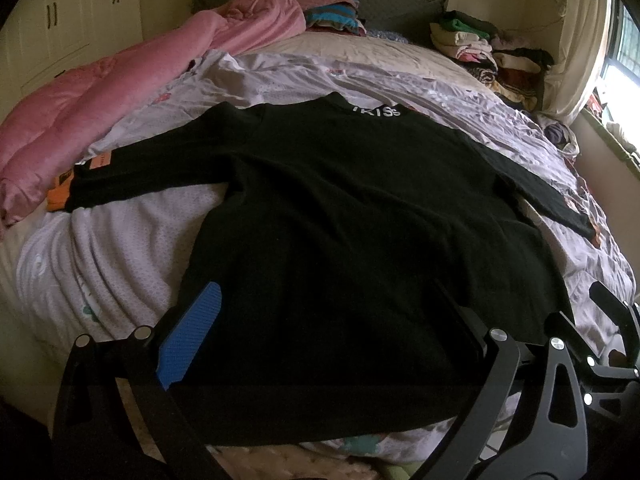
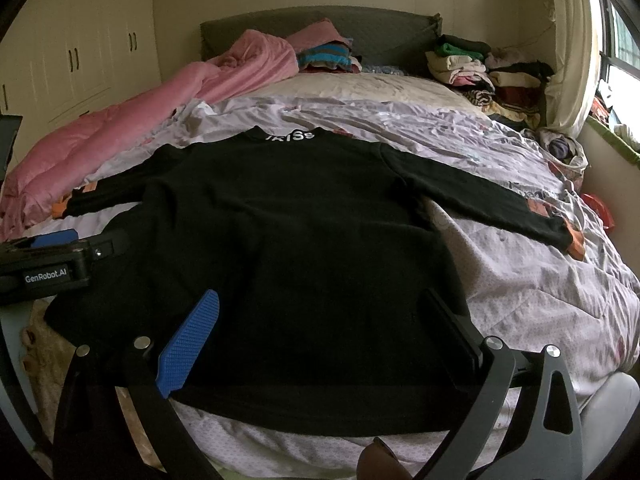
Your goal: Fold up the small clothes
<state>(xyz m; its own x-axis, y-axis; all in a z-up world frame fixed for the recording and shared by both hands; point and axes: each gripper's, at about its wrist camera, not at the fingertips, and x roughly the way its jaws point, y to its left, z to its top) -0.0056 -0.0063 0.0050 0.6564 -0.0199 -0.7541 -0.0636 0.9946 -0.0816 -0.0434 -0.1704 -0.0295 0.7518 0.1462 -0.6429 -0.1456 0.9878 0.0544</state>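
Observation:
A black long-sleeved top (image 1: 340, 220) lies flat on the bed, collar with white lettering (image 1: 376, 112) at the far end, both sleeves spread out sideways with orange cuffs. It also shows in the right wrist view (image 2: 288, 240). My left gripper (image 1: 320, 320) is open and empty, hovering over the hem near its left part. My right gripper (image 2: 324, 320) is open and empty over the hem's right part. The left gripper also shows at the left edge of the right wrist view (image 2: 60, 256).
A pale lilac bedsheet (image 2: 520, 280) covers the bed. A pink quilt (image 1: 100, 92) is bunched along the left side. Piles of folded clothes (image 2: 488, 72) sit at the far right by the headboard (image 2: 380, 28). A window is at the right; wardrobes (image 2: 80, 40) at the left.

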